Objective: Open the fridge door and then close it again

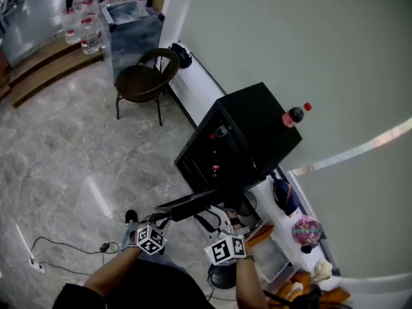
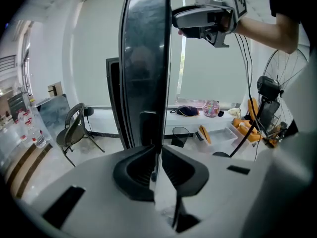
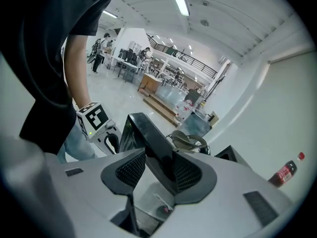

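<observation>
Black fridge [image 1: 257, 124] stands against the far wall [image 1: 290, 37], right of a chair [image 1: 147, 76], with a bottle [image 1: 293, 116] on its top. Its door [image 1: 193, 203] is swung wide open toward the person. The left gripper [image 2: 159, 168] is clenched on the door's thin near edge, and the right gripper [image 3: 159, 168], to its right in the head view, grasps the same door with its jaws set wider around a thicker part.
</observation>
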Demonstrator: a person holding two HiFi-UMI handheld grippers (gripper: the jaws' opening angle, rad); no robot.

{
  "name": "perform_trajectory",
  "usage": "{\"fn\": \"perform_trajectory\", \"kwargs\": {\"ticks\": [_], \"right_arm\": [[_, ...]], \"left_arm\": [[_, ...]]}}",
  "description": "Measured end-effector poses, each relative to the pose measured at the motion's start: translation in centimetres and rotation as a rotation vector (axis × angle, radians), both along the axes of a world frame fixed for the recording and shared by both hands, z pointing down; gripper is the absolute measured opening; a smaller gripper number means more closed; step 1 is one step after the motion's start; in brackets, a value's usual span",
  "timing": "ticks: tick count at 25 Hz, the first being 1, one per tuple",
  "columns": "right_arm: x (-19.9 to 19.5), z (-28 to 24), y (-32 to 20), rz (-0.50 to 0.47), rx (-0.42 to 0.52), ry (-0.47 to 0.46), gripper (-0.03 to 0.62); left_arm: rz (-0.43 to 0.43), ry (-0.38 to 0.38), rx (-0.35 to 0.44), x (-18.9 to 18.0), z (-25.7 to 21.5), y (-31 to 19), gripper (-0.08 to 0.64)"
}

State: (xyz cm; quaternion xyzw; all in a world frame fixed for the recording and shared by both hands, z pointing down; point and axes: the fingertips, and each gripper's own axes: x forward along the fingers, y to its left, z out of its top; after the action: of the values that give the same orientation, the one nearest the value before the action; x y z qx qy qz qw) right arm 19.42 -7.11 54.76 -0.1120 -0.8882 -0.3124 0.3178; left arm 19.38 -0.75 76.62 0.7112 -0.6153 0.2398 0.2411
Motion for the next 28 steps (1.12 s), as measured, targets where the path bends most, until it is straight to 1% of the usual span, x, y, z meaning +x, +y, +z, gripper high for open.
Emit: {"fn": "perform_trajectory", "kwargs": {"ticks": [11,15,19,22,28], "right_arm": [[-7.6,0.0,-2.9,0.152,-0.007,-0.017,0.179],[-10.1,-0.1,-4.8,0.200,-0.006,-0.029,0.183],[-12.6,0.0,-7.0,0.256,-0.002,-0.037,0.183],[-14.1,-0.1,-8.5,0.293,0.009,-0.031,0.183],[-16.3,0.3,-11.5,0.336,0.025,-0.007,0.179]], "left_arm": [[0.153,-0.005,0.013,-9.2,0.1,-3.8,0.051],[0.214,-0.025,0.030,-12.2,0.1,-6.1,0.055],[0.240,-0.042,0.040,-15.2,0.2,-8.8,0.063],[0.250,-0.033,0.043,-16.8,0.1,-10.8,0.067],[0.258,-0.020,0.039,-19.4,0.4,-14.5,0.078]]}}
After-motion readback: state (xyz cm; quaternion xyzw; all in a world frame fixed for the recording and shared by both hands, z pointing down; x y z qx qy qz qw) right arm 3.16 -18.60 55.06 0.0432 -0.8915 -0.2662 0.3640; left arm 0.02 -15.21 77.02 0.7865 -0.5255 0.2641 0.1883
